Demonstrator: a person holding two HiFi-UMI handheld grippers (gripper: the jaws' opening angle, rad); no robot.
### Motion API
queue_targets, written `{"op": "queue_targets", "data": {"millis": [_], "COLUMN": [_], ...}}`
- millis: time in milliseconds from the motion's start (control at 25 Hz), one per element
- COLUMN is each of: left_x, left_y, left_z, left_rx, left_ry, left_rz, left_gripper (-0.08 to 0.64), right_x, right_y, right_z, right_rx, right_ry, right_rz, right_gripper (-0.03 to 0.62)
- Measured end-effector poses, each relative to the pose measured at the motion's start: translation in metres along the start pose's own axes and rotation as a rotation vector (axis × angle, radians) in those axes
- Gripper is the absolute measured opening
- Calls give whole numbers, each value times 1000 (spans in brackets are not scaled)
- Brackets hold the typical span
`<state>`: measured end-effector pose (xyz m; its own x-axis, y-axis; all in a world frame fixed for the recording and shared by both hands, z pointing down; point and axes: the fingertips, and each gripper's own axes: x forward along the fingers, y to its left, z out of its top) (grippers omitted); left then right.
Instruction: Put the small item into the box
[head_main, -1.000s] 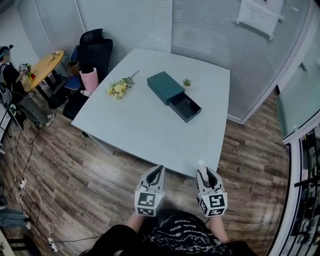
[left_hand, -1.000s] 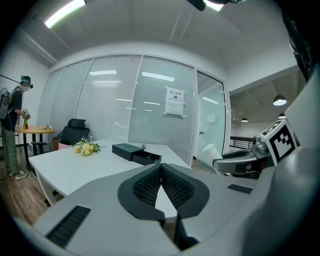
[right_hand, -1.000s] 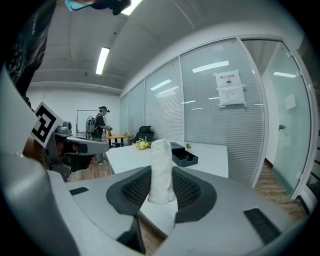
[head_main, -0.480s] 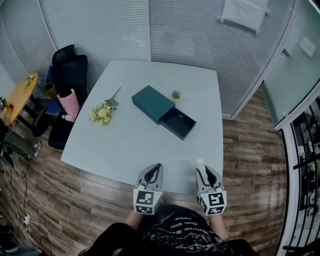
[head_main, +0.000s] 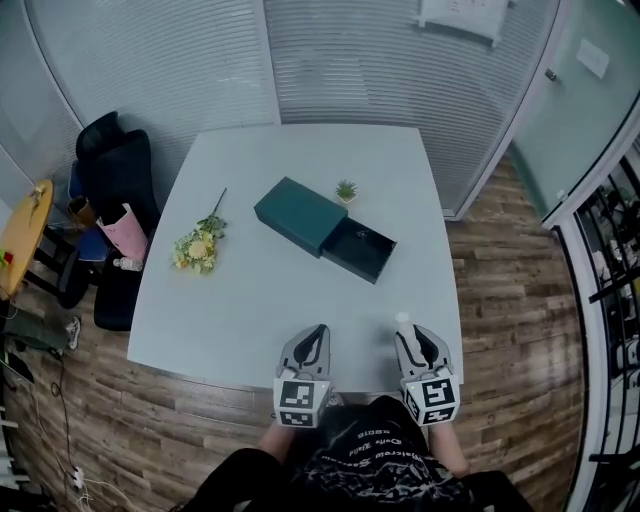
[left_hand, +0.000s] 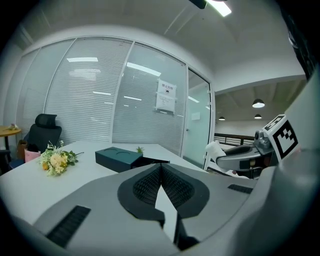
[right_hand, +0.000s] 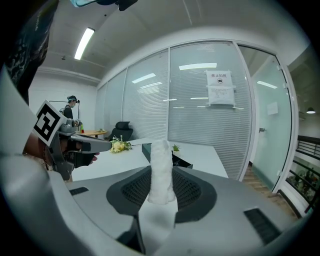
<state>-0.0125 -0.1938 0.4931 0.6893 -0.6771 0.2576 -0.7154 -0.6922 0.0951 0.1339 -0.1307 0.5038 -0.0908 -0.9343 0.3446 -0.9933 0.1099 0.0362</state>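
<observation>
- Right hand-held gripper, lower right of centre in the head view, is pinching the item.
- The item is a white roll that looks soft. It stands upright between the pads, with its top well past the jaw tips.
- Left hand-held gripper, lower middle of the frame, has its jaws pressed together with nothing between them.
- Both hand-held grippers hang at the near edge of the desk, level with each other and apart.
- Box is dark green and sits at frame centre, well apart from both hand-held grippers.
- Its drawer is slid out toward the lower right. The inside is too dark to tell what it holds.
- Plant is just beside the box on its upper side. Flowers lie left of centre, clear of the route.
- Step in hand, as I judge it: carry the item to the drawer. The task is barely begun, since the item is not yet over the desk's middle.
- To do it well:
  - Hold the pinch steady and no tighter, as the roll probably squashes.
  - Move up-frame and slightly left toward the drawer.
  - Come in from the drawer's open lower-right end, not over the closed lid.
  - Keep the item high enough to clear the drawer wall, then lower it inside the walls before spreading the jaws.
  - Stay clear of the plant.
- Risks: the tall item could catch the rim and tip out, or the light box could slide if bumped. The left hand-held gripper could steady the lid.
</observation>
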Motion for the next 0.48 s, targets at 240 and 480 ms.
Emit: {"op": "queue_targets", "data": {"millis": [240, 480], "left_x": [-3, 0], "left_y": [8, 19], "left_z": [-7, -8], "left_rx": [-21, -53], "left_ry": [22, 32], "left_rz": [21, 69], "left_gripper": [17, 17], "right_x": [7, 21], "right_y": [7, -6], "right_z": [-3, 10], "right_rx": [1, -23], "right_ry": [28, 23], "right_rz": [24, 40], "right_gripper": [135, 135]}}
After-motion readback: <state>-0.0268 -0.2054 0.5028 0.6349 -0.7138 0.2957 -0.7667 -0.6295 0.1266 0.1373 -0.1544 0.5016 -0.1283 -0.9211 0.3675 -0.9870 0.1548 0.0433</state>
